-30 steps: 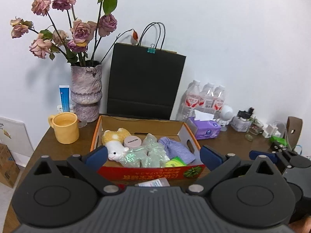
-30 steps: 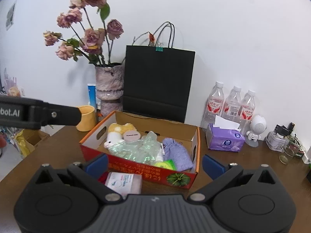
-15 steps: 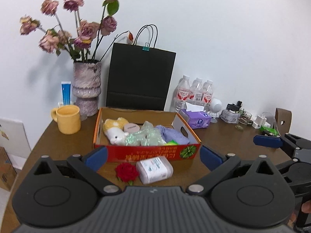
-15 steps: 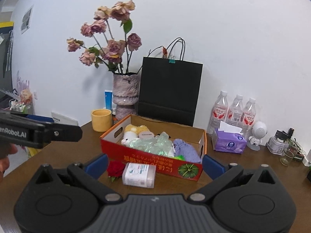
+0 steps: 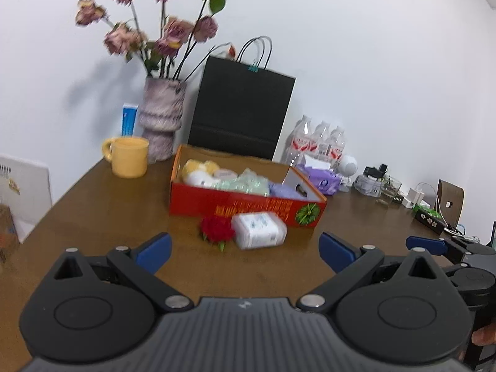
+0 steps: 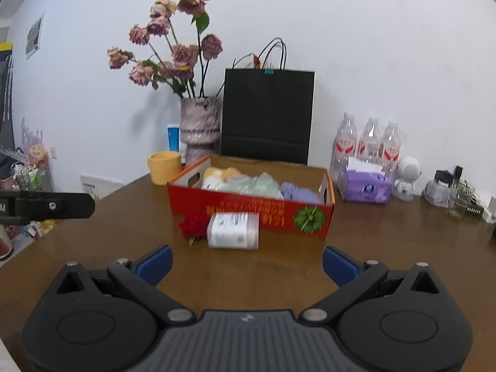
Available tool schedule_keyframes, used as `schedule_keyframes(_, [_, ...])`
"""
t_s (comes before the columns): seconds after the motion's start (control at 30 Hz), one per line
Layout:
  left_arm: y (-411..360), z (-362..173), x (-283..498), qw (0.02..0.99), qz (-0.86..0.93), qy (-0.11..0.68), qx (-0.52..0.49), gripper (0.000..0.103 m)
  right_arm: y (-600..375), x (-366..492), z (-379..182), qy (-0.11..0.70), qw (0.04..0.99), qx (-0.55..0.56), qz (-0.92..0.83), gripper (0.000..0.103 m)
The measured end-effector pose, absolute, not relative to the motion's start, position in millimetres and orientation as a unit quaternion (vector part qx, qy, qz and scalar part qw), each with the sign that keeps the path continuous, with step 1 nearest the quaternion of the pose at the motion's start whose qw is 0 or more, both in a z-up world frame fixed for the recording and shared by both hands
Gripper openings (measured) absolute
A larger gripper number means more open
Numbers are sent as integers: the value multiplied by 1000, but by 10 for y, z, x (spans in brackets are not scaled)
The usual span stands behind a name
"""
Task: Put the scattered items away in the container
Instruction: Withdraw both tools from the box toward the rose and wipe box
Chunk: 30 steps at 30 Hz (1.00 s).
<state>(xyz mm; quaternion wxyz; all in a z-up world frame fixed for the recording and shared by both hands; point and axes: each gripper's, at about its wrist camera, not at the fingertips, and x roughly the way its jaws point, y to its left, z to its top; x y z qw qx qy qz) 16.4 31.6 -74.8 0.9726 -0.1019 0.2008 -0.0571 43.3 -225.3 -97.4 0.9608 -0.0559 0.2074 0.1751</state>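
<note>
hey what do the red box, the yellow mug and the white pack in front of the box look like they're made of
Red box: printed cardboard, with a plain brown inside and cut handle holes. Yellow mug: probably ceramic, with thick walls and a smooth, even glaze. White pack: seemingly soft plastic wrap, slightly shiny, corners rounded; the blur leaves this open.

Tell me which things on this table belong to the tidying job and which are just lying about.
Job:
red box, the container, already part filled
red flower, loose in front of it
white packet, loose beside the flower

Lying about:
yellow mug
vase
black bag
water bottles
purple tissue pack
</note>
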Motion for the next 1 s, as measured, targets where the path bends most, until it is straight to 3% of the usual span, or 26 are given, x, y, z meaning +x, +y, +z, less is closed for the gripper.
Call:
schedule_keyframes(0.23, [361, -1036, 111, 967, -49, 223, -115, 103, -2179, 199, -1132, 186, 965, -77, 171, 103])
schedule_keyframes(1.0, [362, -1140, 168, 962, -44, 240, -121, 103, -2225, 364, -1410, 221, 959, -49, 169, 103])
